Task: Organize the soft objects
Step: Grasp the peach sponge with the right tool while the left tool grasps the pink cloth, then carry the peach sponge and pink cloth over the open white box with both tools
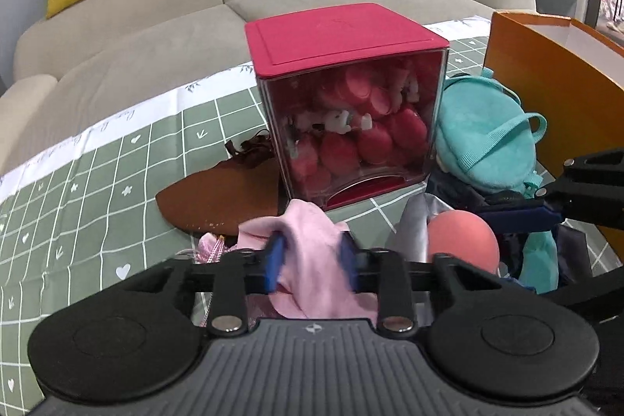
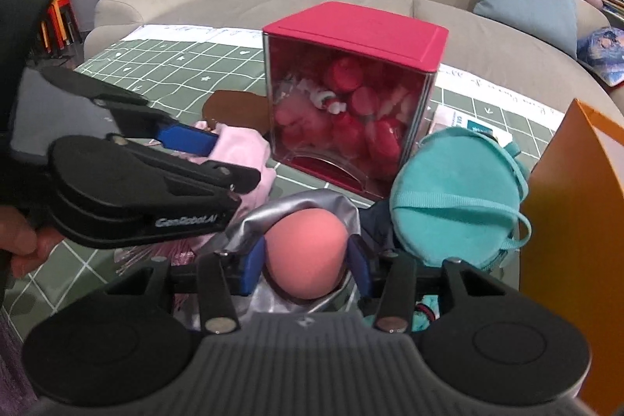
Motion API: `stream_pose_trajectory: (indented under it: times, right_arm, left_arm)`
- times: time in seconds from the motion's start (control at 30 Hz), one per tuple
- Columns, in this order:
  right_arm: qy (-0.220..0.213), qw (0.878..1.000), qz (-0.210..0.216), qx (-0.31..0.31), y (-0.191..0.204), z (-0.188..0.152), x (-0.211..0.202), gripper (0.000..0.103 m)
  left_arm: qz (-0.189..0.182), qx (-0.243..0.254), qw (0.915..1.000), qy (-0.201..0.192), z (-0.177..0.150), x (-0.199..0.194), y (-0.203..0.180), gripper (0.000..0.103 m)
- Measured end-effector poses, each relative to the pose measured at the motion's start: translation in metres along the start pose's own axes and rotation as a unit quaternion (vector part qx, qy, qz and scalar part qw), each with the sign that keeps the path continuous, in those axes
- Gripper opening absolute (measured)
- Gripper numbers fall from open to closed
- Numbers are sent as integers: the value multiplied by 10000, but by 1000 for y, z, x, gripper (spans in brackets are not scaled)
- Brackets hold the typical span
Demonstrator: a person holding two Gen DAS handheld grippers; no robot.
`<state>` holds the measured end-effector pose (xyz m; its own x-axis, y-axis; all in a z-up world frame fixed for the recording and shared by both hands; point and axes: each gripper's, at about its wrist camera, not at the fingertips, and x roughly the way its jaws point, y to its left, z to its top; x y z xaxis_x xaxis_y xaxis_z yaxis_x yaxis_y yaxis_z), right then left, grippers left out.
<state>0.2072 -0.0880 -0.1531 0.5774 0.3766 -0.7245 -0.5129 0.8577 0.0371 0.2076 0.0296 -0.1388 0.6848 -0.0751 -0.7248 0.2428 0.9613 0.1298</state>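
Observation:
A pink soft cloth [image 1: 312, 252] lies on the green checked tablecloth [image 1: 97, 182], bunched between the blue pads of my left gripper [image 1: 312, 260], which is shut on it. The same pink cloth [image 2: 245, 147] shows in the right wrist view with the left gripper [image 2: 210, 143] pinching it. A salmon-pink soft ball [image 2: 306, 256] rests on silver fabric [image 2: 312, 201]; my right gripper [image 2: 306, 266] is shut on the ball, both pads against its sides. The ball [image 1: 460, 240] also appears at the right of the left wrist view.
A red-lidded clear box [image 1: 347, 104] full of red pieces stands just behind both grippers. A teal plush bag [image 2: 456, 197] lies right of the ball, an orange board [image 2: 573, 221] beyond it. A brown leather piece [image 1: 218, 197] lies left of the box. A sofa sits behind.

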Motion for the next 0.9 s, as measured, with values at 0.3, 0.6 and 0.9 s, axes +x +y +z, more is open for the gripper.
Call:
stream_pose_trajectory:
  times: [0.3,0.6,0.9]
  right_arm:
    - [-92,9997,29,225,-6,5,-12,46]
    - [-325,9994,-66,135,-4,17,-39,46]
    - [-361,9987,-107,341,-3,11,-65,47]
  left_arm:
    - [47,-154,9992,-357,1,-15,2,0]
    - [24,-321,9972,-674,11,-48,-3,0]
    - [74,-295,9956,-885,6,-91,-13,0]
